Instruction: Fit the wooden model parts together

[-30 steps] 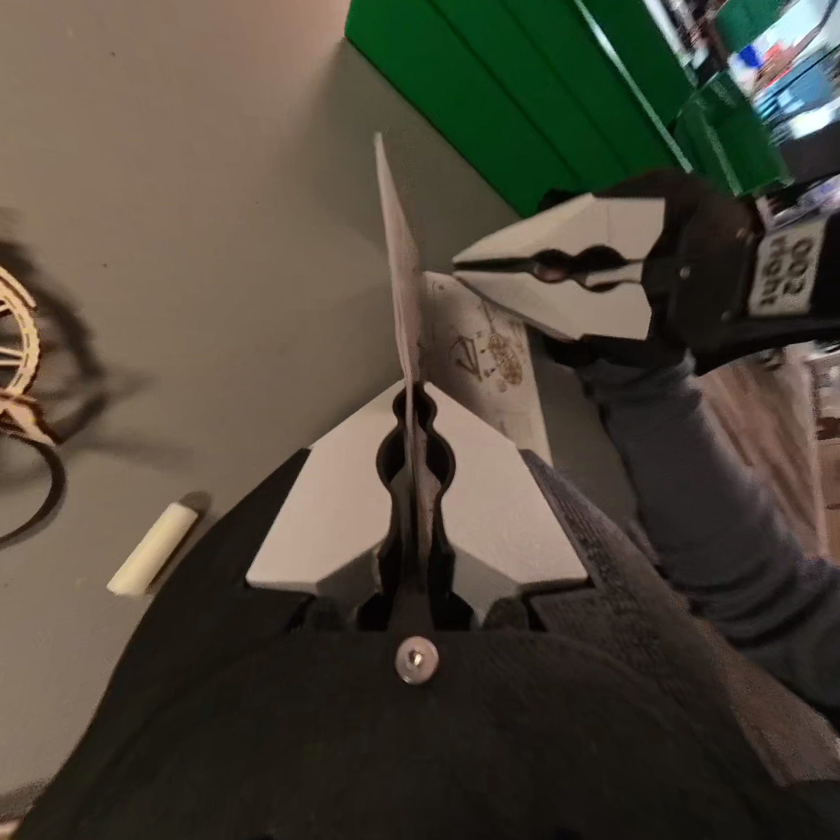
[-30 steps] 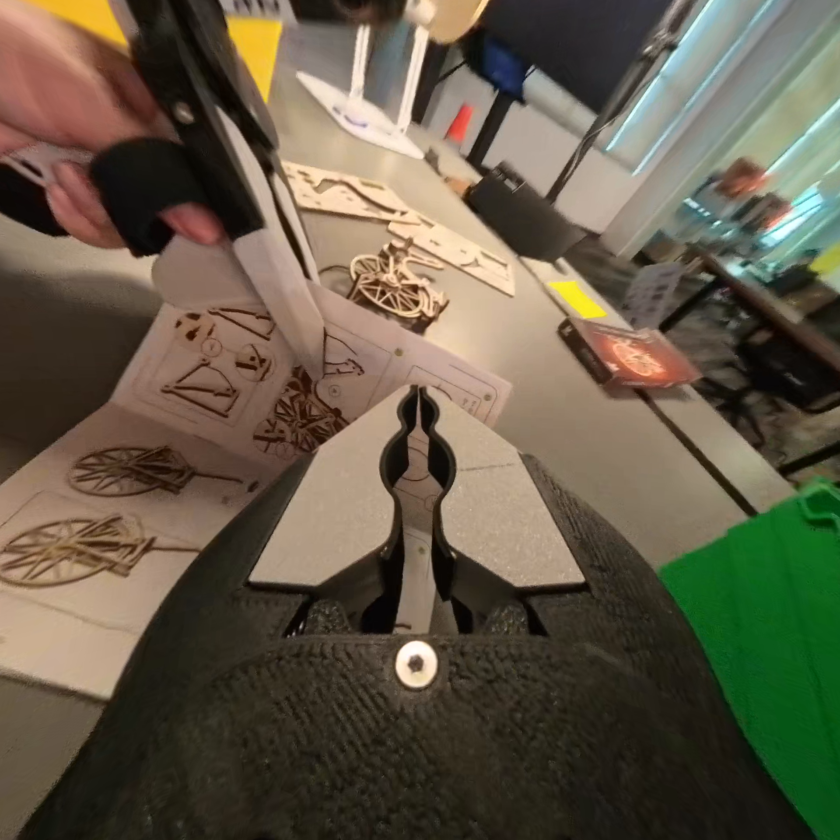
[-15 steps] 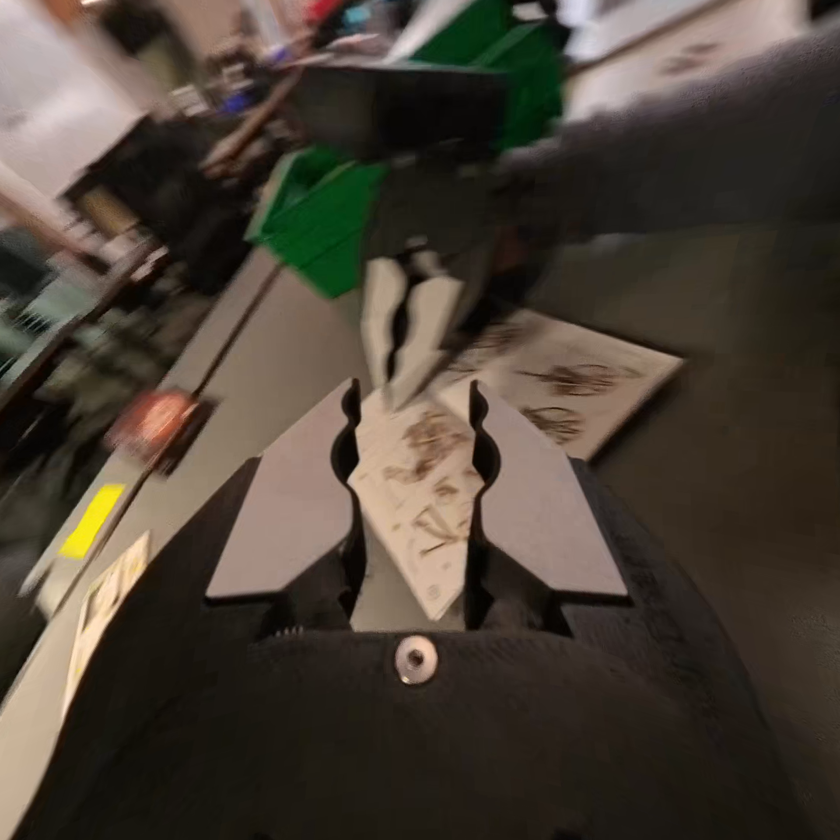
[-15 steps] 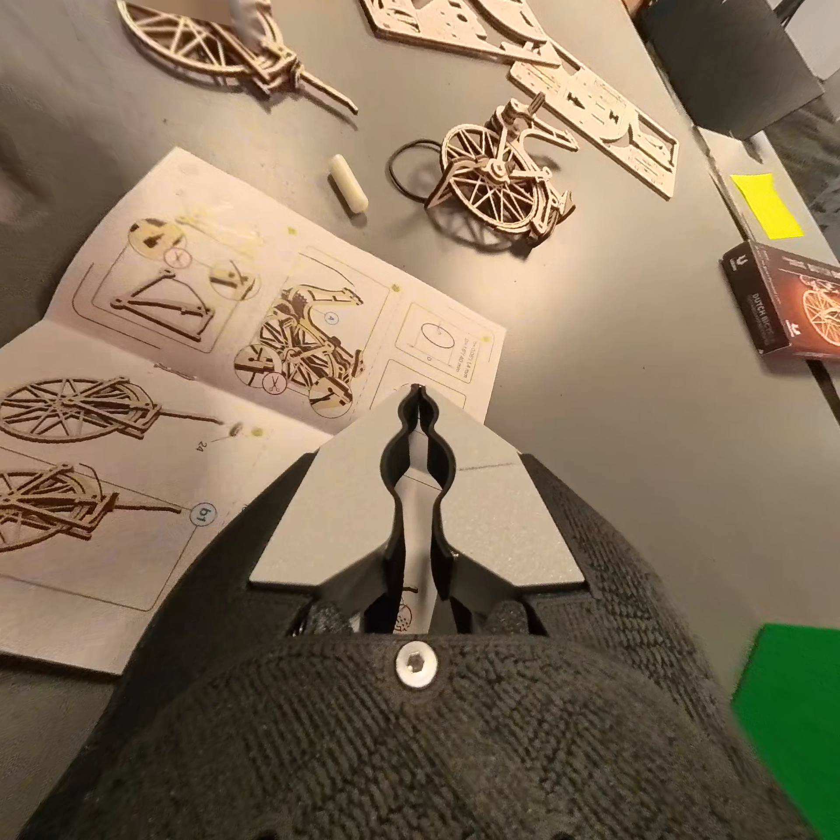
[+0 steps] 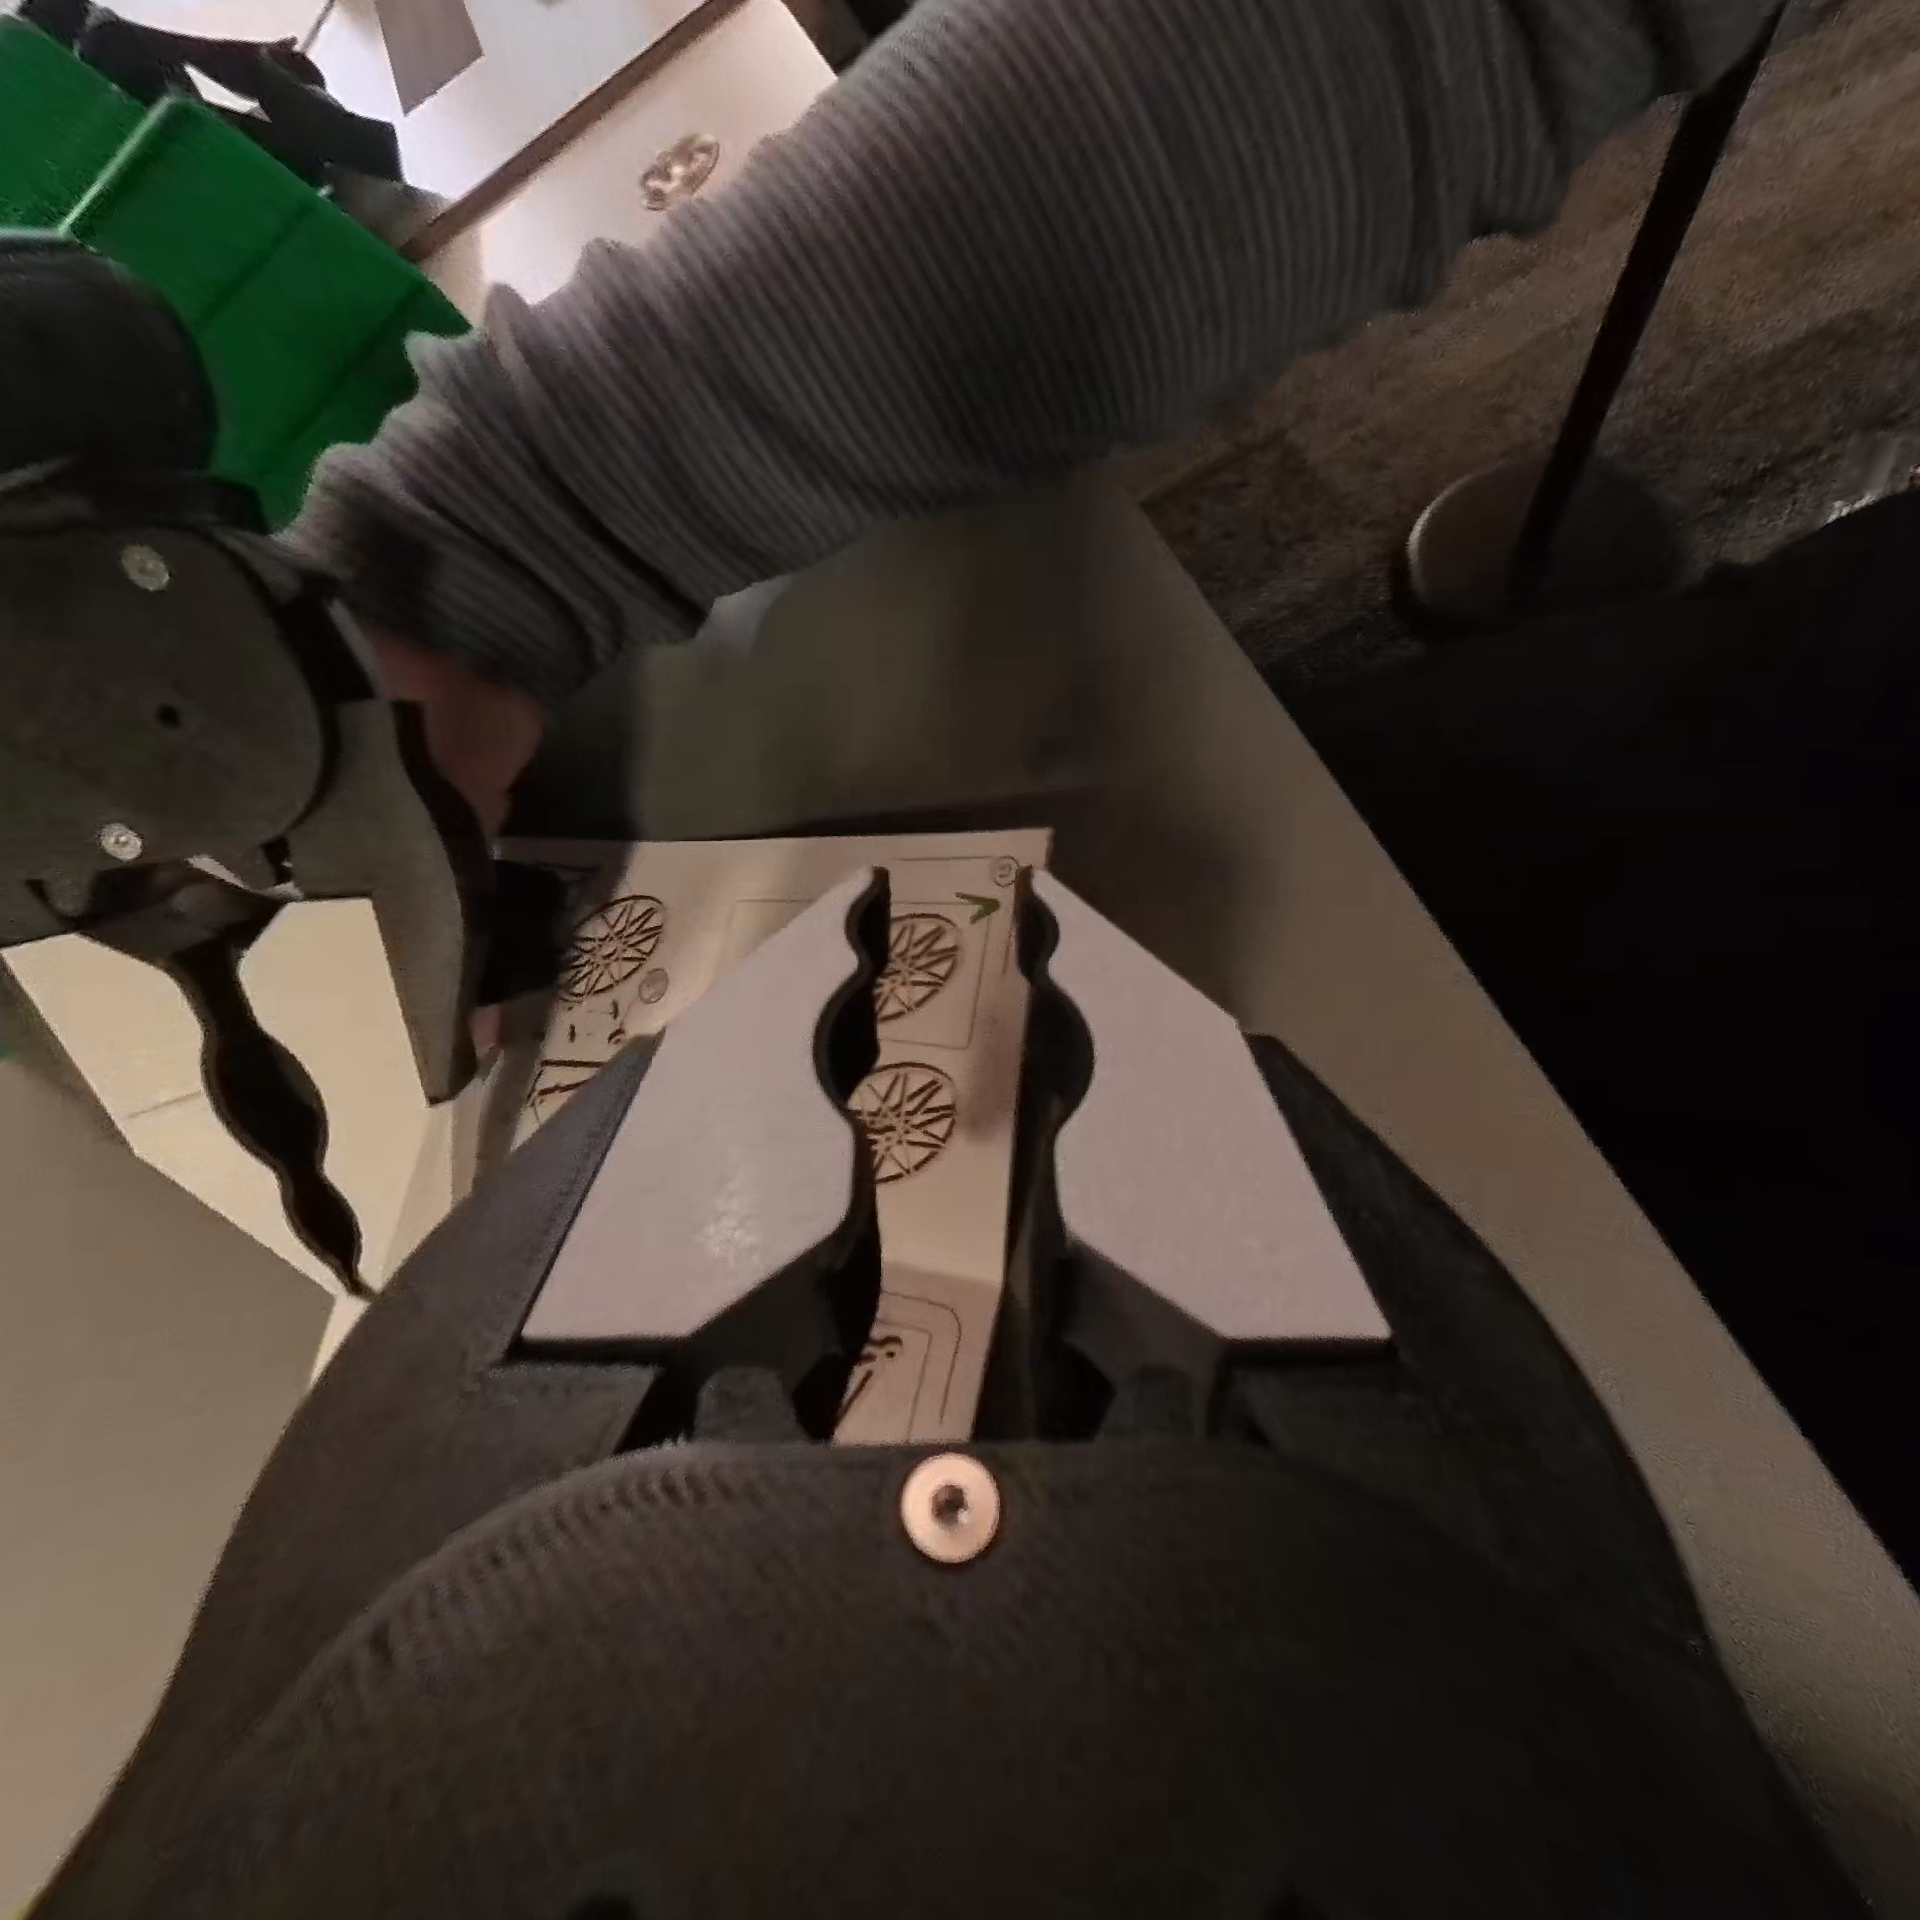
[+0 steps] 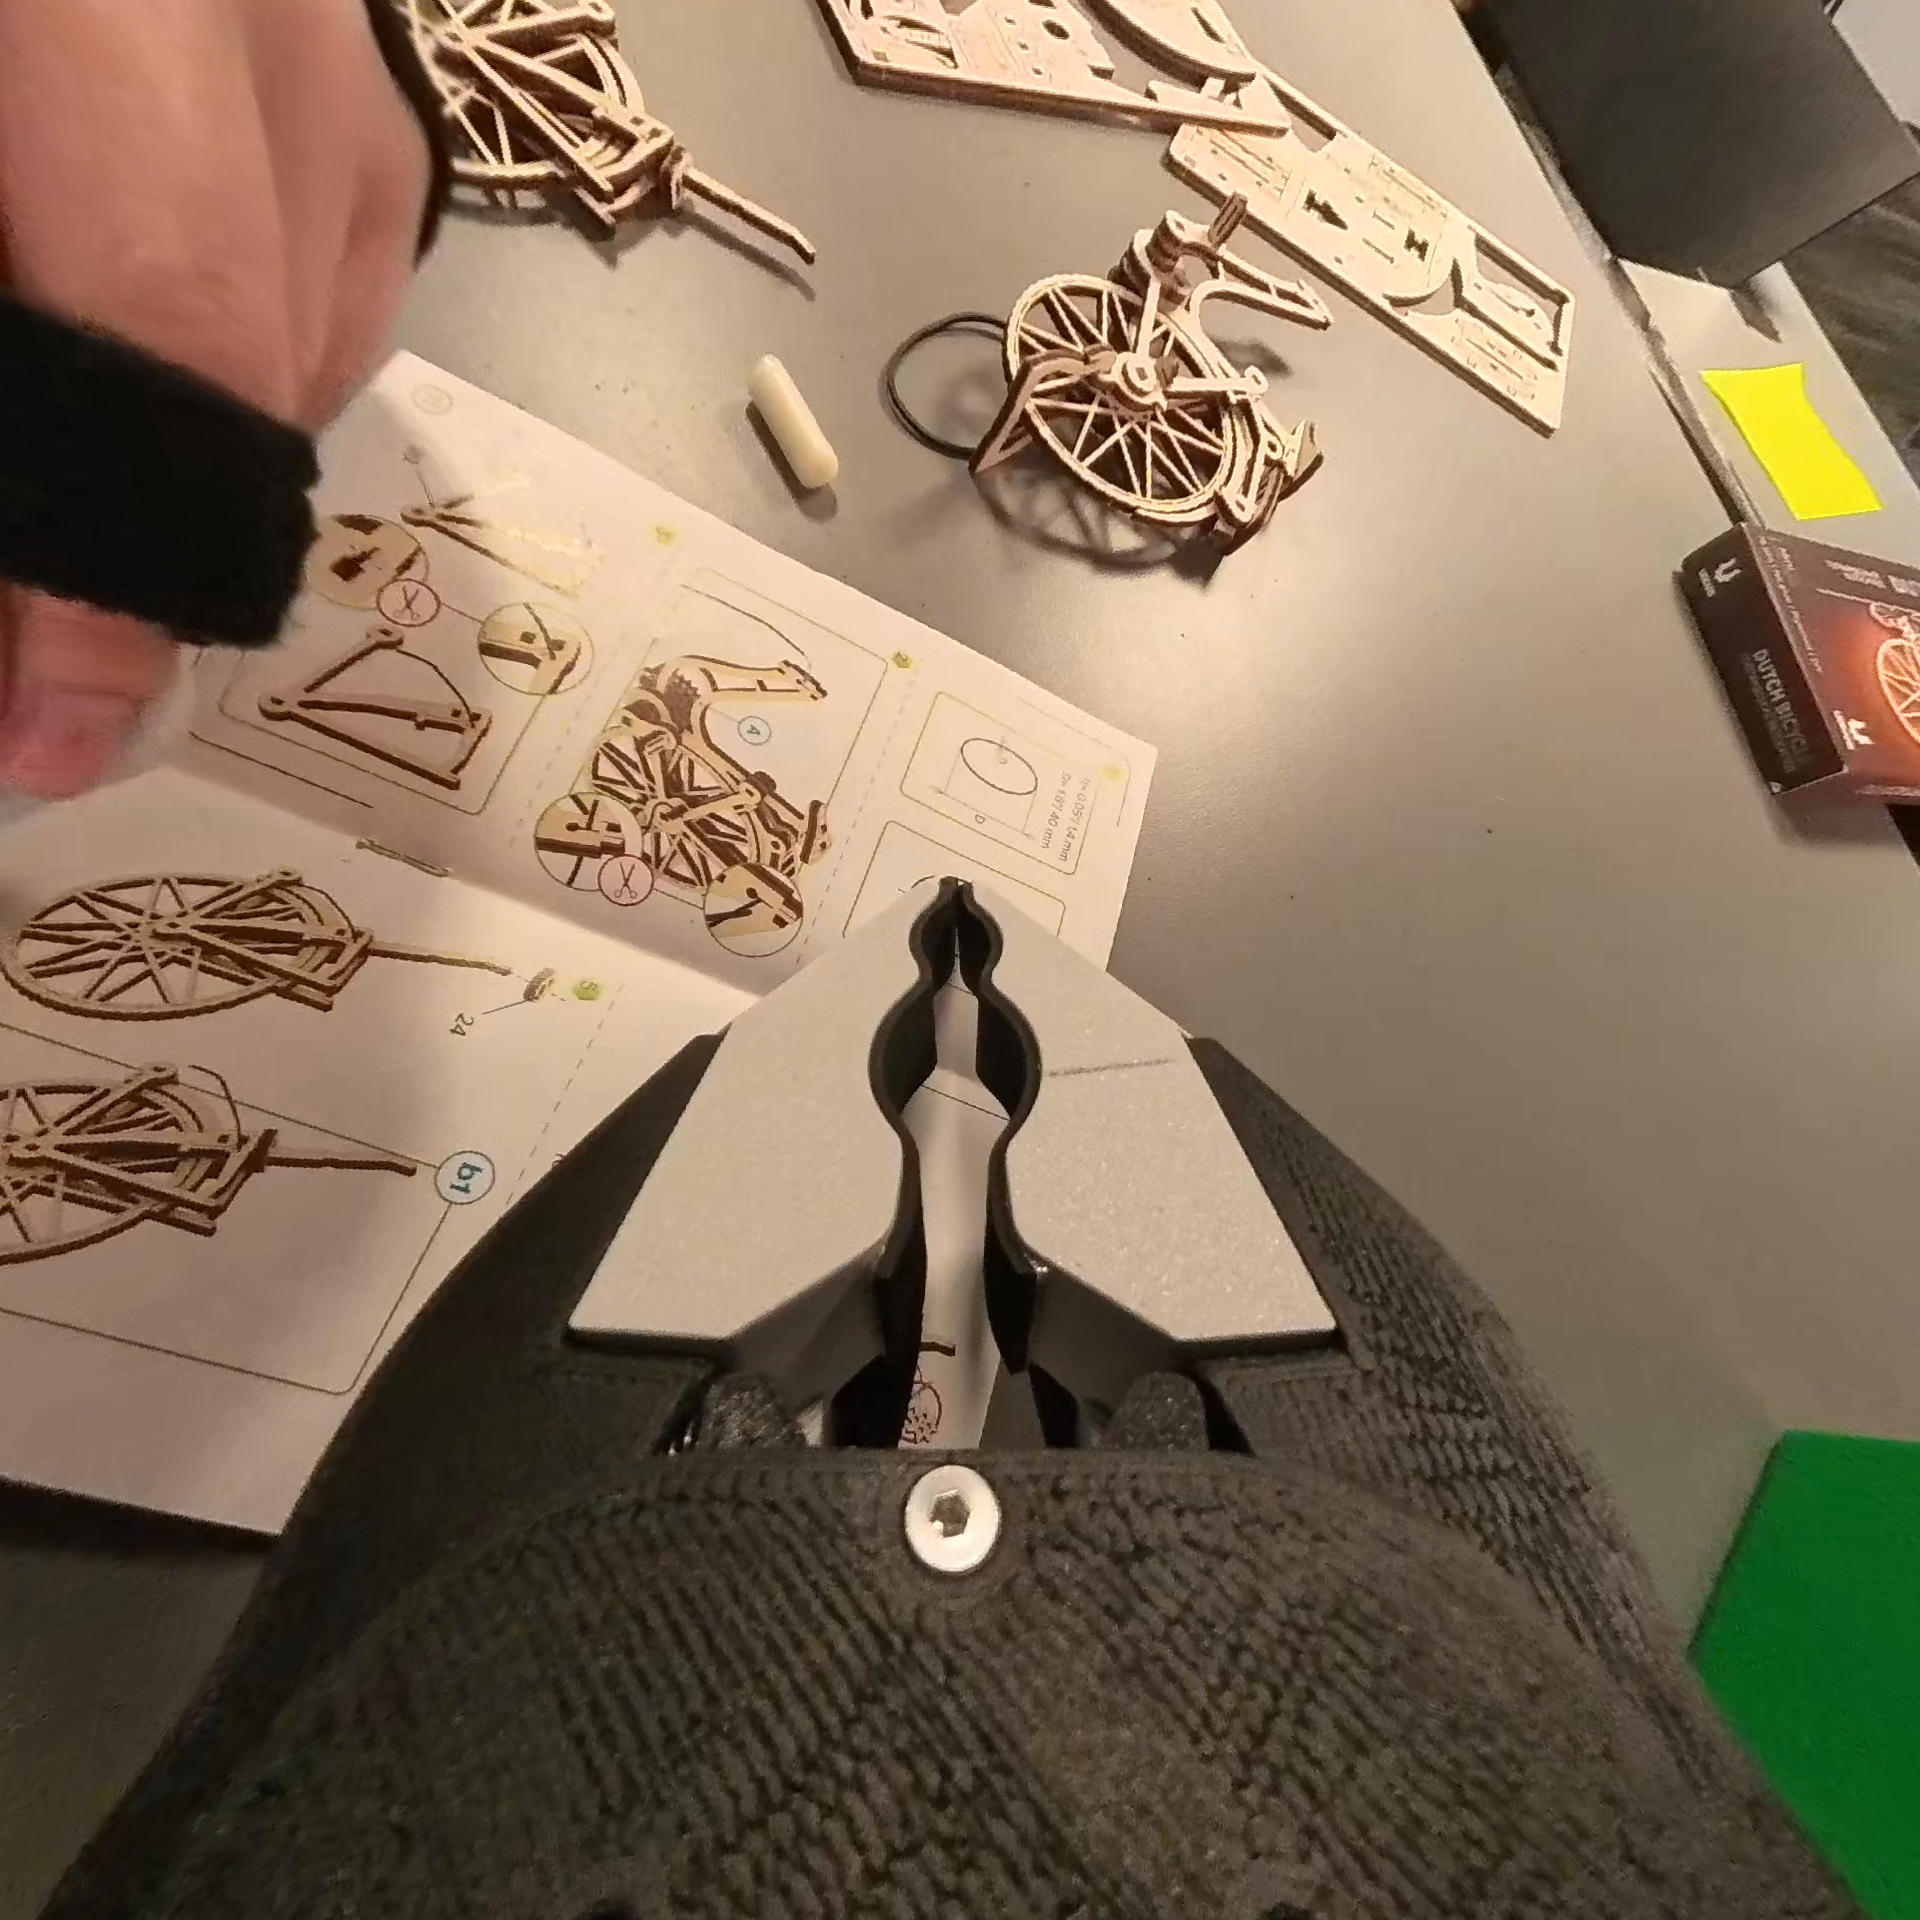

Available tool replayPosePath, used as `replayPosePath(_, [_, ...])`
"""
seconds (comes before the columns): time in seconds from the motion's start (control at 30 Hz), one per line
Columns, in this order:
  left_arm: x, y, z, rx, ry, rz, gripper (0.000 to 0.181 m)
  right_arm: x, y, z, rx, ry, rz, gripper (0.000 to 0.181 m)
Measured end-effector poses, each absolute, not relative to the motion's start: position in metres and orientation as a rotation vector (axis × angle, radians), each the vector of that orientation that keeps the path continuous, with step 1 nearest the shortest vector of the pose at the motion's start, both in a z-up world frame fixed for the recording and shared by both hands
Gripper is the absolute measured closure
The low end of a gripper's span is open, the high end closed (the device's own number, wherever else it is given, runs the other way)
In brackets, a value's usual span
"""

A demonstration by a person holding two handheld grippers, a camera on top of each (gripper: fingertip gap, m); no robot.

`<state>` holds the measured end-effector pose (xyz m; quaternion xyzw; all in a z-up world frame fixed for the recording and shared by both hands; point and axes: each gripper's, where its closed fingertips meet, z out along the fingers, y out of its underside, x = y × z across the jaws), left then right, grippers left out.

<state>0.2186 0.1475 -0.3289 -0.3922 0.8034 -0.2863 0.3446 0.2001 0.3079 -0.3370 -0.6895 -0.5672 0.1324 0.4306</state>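
A folded paper instruction sheet (image 6: 644, 727) with drawings of wheels lies on the grey table (image 6: 1351, 935). My right gripper (image 6: 951, 894) is shut with its tips over the sheet's right edge; I cannot tell if it pinches the paper. It also shows in the left wrist view (image 5: 343, 1278). My left gripper (image 5: 954, 878) is open and empty over the sheet (image 5: 914, 966). A part-built wooden bicycle frame with a wheel (image 6: 1143, 384) stands beyond the sheet. A wooden wheel-and-fork assembly (image 6: 561, 114) lies at the far left.
Wooden part sheets (image 6: 1371, 229) lie at the back. A white wax stick (image 6: 795, 431), a black rubber band (image 6: 920, 400), a dark box (image 6: 1808, 686) and a yellow note (image 6: 1787, 436) are on the table. A green bin (image 6: 1818, 1662) is at the right. A hand (image 6: 156, 312) hovers at the left. Left tips to right tips: about 15 cm.
My left gripper let go of the sheet it held upright, opened and swung round toward the person. The sheet now lies flat. My right gripper stayed shut and tilted down over it.
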Motion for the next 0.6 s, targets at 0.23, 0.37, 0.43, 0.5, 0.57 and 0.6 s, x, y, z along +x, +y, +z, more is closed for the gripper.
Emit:
replayPosePath(0.23, [0.216,0.142,-0.340,-1.071,2.112,-0.853,0.158,0.200,0.308,-0.337,-1.702,-1.416,0.305,0.181])
replayPosePath(0.37, [0.217,0.144,-0.343,-1.109,2.126,-0.858,0.165,0.201,0.308,-0.336,-1.690,-1.410,0.275,0.181])
replayPosePath(0.43, [0.215,0.141,-0.344,-1.110,2.141,-0.876,0.172,0.201,0.309,-0.336,-1.682,-1.406,0.256,0.181])
replayPosePath(0.5, [0.215,0.141,-0.345,-1.131,2.151,-0.905,0.174,0.201,0.309,-0.336,-1.675,-1.406,0.244,0.181])
replayPosePath(0.57, [0.215,0.142,-0.346,-1.170,2.164,-0.940,0.174,0.201,0.309,-0.336,-1.673,-1.405,0.238,0.181])
replayPosePath(0.6, [0.215,0.142,-0.347,-1.194,2.170,-0.960,0.174,0.201,0.309,-0.336,-1.672,-1.405,0.237,0.181])
